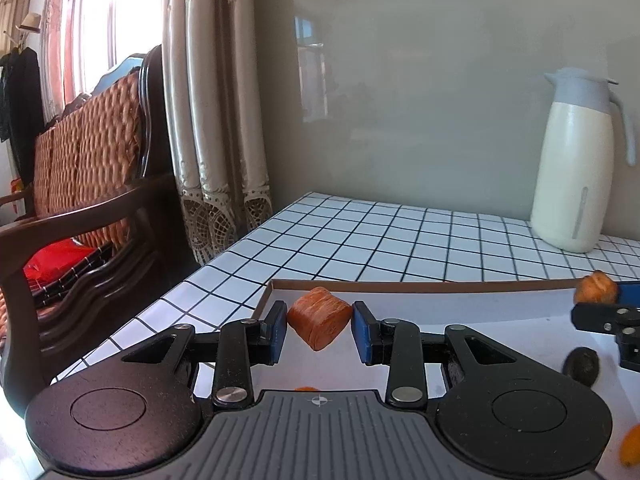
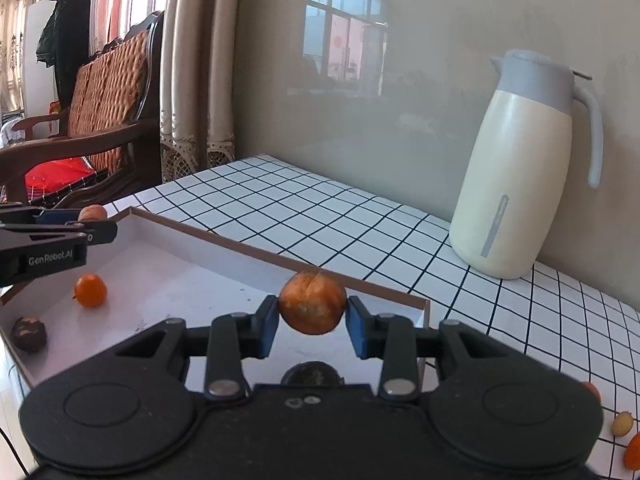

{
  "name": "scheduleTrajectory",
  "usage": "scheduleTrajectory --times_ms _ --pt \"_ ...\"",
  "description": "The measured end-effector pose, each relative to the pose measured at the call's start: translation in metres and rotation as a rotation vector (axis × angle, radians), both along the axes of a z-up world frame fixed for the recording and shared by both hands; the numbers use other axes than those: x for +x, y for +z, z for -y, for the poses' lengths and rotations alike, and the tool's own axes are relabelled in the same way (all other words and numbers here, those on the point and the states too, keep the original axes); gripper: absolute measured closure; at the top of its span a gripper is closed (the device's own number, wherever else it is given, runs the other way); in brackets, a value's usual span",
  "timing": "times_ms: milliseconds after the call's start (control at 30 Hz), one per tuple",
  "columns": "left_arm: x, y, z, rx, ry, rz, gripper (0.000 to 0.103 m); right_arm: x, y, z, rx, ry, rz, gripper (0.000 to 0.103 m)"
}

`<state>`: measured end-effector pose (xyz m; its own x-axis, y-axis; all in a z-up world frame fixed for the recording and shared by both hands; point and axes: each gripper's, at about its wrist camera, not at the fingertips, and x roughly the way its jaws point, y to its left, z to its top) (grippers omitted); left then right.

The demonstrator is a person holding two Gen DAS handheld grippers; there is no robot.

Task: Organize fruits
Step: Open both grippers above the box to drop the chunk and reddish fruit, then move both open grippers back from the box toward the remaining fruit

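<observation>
Both grippers carry fruit above a shallow white tray (image 2: 224, 240) with a brown rim. Left gripper (image 1: 319, 330) is clamped on a reddish-orange chunk (image 1: 319, 323), blocky and ridged, which sits tilted: one corner points down, flat faces press against the blue pads (image 1: 278, 330). Its long axis runs roughly left-right, across the jaws. Right gripper (image 2: 312, 318) is closed on a round brown nut-like fruit (image 2: 312, 303); a seam runs over its top, pointing away from the camera. Nearly spherical, so no clear long axis.

Below the right gripper lies a dark round fruit (image 2: 312, 374), half hidden by the gripper body. Toward the tray's near left sit another dark fruit (image 2: 29, 334) and a small orange fruit (image 2: 90, 289). Outside the tray, at the near right on the checked tablecloth (image 2: 320, 216), lie a pale oval fruit (image 2: 622, 423) and an orange one (image 2: 634, 450).

Step in hand, as a guess: carrying, both pieces lifted over the tray, neither placed. Next move likely calls for lowering each piece to a bare patch of tray floor, clear of the loose fruit, then opening the jaws. The round one may roll, so release low. Grouping scheme cannot be told.

Far right against the wall stands a cream jug (image 2: 516, 176) with a grey lid, well apart from the tray. Far left, a wooden chair (image 2: 100, 112) and curtains (image 2: 192, 60).
</observation>
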<state>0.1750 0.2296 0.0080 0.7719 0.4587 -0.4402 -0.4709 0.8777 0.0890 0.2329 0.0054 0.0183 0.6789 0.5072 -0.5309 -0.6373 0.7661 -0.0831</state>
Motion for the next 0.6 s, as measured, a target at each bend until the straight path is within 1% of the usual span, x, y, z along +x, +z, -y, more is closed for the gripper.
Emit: scheduleTrajectory --times_ms 100,133,167,200,233,267,300,333,400,500,600 --pt "0.009 -0.004 -0.005 -0.009 0.015 -0.014 0.068 0.007 -0.001 0.0 -0.005 0.004 -0.016 0.074" --pt "0.01 -0.004 -0.005 -0.011 0.025 -0.013 0.067 0.009 -0.001 -0.002 -0.022 0.01 -0.01 0.072" --pt "0.011 -0.004 -0.005 -0.014 0.031 -0.005 0.064 0.01 -0.001 -0.002 -0.035 0.0 0.014 0.065" --pt "0.009 -0.003 -0.005 -0.017 0.038 0.009 0.054 0.009 0.001 -0.001 -0.029 -0.024 0.053 0.033" --pt "0.006 -0.001 -0.002 -0.015 0.04 0.037 0.023 0.007 0.002 0.004 0.006 -0.05 0.097 0.005" --pt "0.002 0.0 0.0 -0.003 0.044 0.065 0.005 0.005 0.003 0.009 0.048 -0.061 0.133 0.006" --pt "-0.001 0.002 0.004 0.02 0.058 0.088 0.003 0.006 0.004 0.011 0.055 -0.071 0.14 0.006" --pt "-0.002 0.003 0.007 0.04 0.063 0.095 0.003 0.009 0.003 0.012 0.048 -0.081 0.126 0.006" --pt "-0.002 0.004 0.009 0.047 0.058 0.098 0.003 0.013 0.001 0.014 0.053 -0.085 0.097 0.006" --pt "-0.002 0.002 0.009 0.055 0.067 0.093 0.003 0.014 -0.001 0.015 0.05 -0.088 0.079 0.006" --pt "-0.004 0.001 0.008 0.052 0.074 0.095 0.002 0.012 0.001 0.016 0.057 -0.086 0.084 0.006"
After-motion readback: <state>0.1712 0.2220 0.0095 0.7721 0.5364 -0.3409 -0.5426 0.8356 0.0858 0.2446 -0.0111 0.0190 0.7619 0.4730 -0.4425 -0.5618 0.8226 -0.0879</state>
